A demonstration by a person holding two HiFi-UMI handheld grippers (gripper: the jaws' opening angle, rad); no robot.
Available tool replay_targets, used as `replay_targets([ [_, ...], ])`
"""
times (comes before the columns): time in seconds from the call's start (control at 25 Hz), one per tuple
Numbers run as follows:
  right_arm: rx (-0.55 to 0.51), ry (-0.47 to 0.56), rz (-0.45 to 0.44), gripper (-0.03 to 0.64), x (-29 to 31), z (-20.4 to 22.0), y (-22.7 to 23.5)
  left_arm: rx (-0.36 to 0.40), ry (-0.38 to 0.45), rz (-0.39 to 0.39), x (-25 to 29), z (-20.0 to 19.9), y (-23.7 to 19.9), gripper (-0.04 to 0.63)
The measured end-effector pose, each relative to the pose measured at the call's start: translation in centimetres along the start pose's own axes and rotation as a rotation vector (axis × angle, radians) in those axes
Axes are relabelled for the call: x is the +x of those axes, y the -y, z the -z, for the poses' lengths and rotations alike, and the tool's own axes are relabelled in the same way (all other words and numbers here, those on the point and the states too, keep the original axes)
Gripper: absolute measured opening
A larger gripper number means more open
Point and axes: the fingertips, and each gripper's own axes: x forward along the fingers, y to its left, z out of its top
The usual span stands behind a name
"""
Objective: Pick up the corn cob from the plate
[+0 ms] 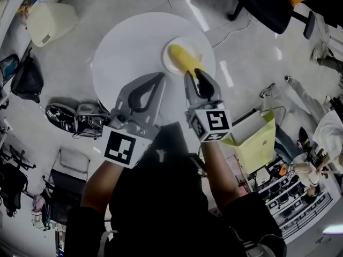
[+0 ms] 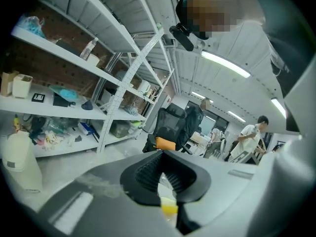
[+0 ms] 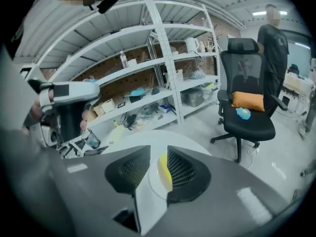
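Note:
A yellow corn cob [image 1: 184, 59] lies on a white plate [image 1: 167, 64] at the right side of a round white table [image 1: 123, 52]. My right gripper [image 1: 194, 75] hangs just over the cob's near end, jaws a little apart. In the right gripper view the cob [image 3: 164, 172] and plate [image 3: 152, 184] show through the gap of that gripper [image 3: 158, 150], and the pads do not press on it. My left gripper [image 1: 159, 78] hovers over the table left of the plate, tips together. In its own view the left gripper [image 2: 163, 155] is shut, with a yellow bit [image 2: 169, 209] below.
A yellow-green open box [image 1: 257, 138] stands on the floor right of the table. Beyond the table are a black office chair [image 1: 268, 4] with an orange cushion and a cable on the floor. A white bin [image 1: 51, 20] and bags sit at the left. Shelving [image 3: 163, 68] and standing people surround the area.

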Motion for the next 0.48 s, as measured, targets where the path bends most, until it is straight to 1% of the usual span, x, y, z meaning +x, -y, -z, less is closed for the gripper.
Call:
replay_targets([
  [0.16, -0.108, -0.084, 0.009, 0.160, 1.2, 1.6, 0.8, -0.011, 0.000, 0.007, 0.8, 0.6, -0.2, 0.003],
  [0.32, -0.241, -0.171, 0.006, 0.209, 2.5, 3.0, 1.4, -0.027, -0.004, 0.002, 1.4, 1.2, -0.5, 0.003],
  [0.48, -0.328, -0.253, -0.012, 0.244, 3.9, 4.4, 2.2, -0.039, -0.015, -0.003, 2.1, 1.8, -0.8, 0.003],
])
